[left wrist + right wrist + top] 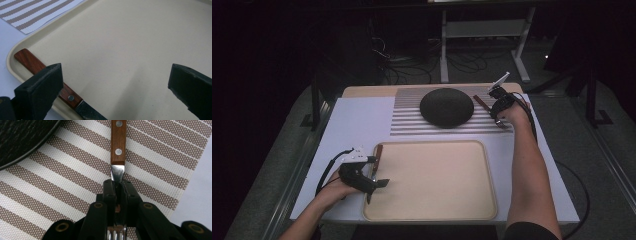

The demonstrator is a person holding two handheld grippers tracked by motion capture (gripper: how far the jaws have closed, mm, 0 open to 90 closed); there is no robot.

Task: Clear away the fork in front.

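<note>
Clamping a fork by its metal neck, the right gripper has its two black jaws pressed together on the steel, with the tines showing below them and the wooden, riveted handle pointing away over the striped placemat. That grip is plain in the right gripper view; from the high view the same right gripper is a small dark shape at the mat's right edge, the fork just a thin brown sliver beside the dark round bowl turned upside down on the placemat. The left gripper stands with its jaws wide apart and nothing between them, hovering over the beige tray; close to its left jaw a knife with a wooden handle lies along the tray's rim, its dark blade running out of the bottom of the picture. The high view places that left gripper at the tray's left edge, with the knife lying along it. The tray sits on a white tabletop, and behind it the room is dark, with cables on the floor and the legs of a pale metal frame.
</note>
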